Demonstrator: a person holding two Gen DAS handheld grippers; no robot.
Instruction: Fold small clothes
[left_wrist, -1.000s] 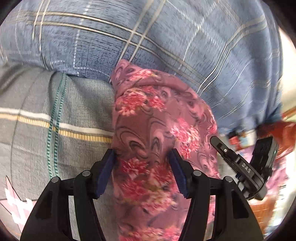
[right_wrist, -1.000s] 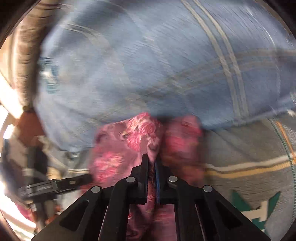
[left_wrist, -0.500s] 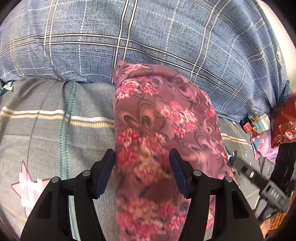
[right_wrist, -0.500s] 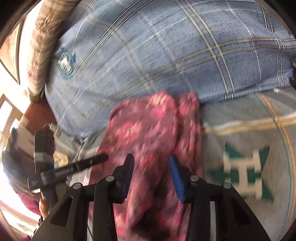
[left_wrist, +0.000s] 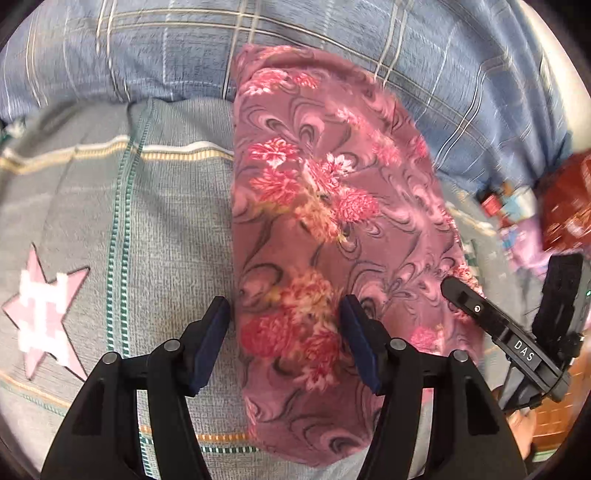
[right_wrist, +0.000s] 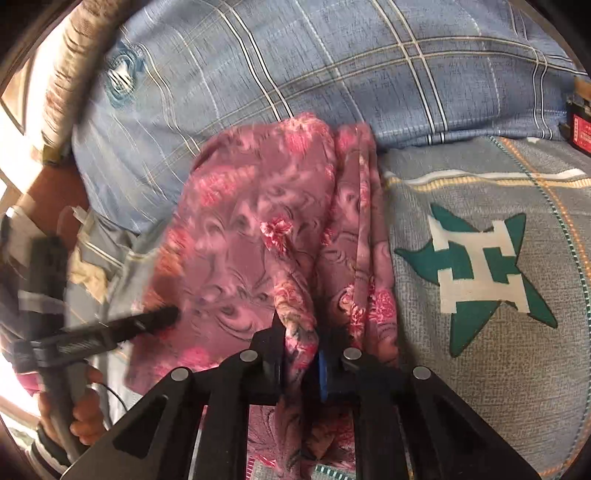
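Grey woven bedcover (left_wrist: 155, 236) fills most of both views, with a pink star patch (left_wrist: 44, 317) in the left view and a green star patch (right_wrist: 476, 273) in the right; its far edge is hidden under a blue plaid quilt (right_wrist: 332, 59) bunched along the top. Clutter at the bed's side in the left view is too blurred to name. On the bedcover lies the mauve floral garment (left_wrist: 321, 229), folded into a long strip whose far end touches the quilt; its near end is cut off below both tools. The left tool (left_wrist: 284, 339) stands wide open over the garment's near part, its fingers (left_wrist: 210, 339) either side of the cloth, gripping nothing. The right tool (right_wrist: 301, 354) is closed on a gathered ridge of the garment. Half a second ago its jaws were apart above the cloth; now they pinch it, while the left tool has stayed open.
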